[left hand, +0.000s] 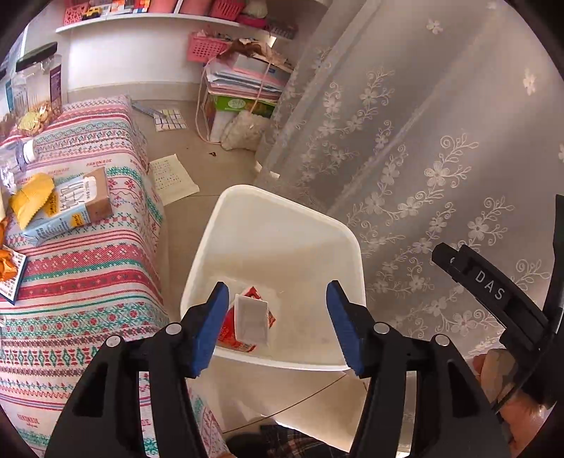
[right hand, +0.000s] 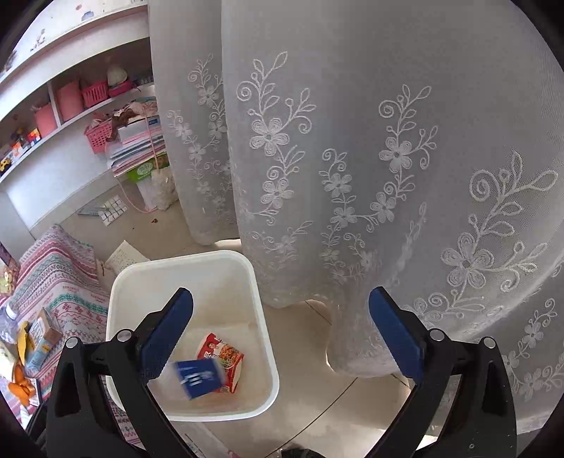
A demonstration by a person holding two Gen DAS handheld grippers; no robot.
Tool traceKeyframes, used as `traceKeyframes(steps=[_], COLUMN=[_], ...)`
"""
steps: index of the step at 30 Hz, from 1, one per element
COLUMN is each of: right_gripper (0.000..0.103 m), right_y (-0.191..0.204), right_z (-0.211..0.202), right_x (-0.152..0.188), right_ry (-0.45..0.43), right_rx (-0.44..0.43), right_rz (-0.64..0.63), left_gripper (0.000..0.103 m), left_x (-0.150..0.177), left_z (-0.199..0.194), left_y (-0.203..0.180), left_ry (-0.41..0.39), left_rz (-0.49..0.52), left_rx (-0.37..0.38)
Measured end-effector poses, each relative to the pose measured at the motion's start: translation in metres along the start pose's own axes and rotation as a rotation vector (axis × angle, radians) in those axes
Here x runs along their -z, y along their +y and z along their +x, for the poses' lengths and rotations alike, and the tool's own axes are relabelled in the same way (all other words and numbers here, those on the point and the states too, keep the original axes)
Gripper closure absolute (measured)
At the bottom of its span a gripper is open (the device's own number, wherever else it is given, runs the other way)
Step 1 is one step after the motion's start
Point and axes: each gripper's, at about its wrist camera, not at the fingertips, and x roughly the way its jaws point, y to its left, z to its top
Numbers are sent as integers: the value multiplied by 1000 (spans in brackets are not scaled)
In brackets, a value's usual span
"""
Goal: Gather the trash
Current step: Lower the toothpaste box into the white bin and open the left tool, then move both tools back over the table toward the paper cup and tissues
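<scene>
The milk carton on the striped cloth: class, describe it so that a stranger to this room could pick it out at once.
Start at the bed-like surface under the pink, white and teal striped cloth, left of the white bin. Near its left edge lies the carton, on its side. Unlike the yellow cloth lying against it, it is a light blue box with a brown end.

A sheer white curtain (right hand: pixel 352 158) embroidered with flowers hangs to the tiled floor (left hand: pixel 197 141). White wall shelves (left hand: pixel 141 21) carry pink baskets (left hand: pixel 206 47) and stacked papers (left hand: pixel 243 77). Loose printed sheets (left hand: pixel 174 178) lie on the floor beside a striped patterned cloth (left hand: pixel 88 282), perhaps covering a bed
</scene>
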Motion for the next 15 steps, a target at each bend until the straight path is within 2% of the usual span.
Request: traceKeyframes(steps=[9,15], right_gripper=[7,7], right_y=[48,90], right_z=[-24,-45], right_x=[12,30], right_ry=[-12,-18], right_rx=[-113,-199], right_rz=[-104,-185], left_gripper=[42,39], left_x=[-4,-4], left_z=[-55,-89], left_y=[49,90], left_ry=[-68,-102], left_rz=[-25,-107], left_rx=[-202,-285])
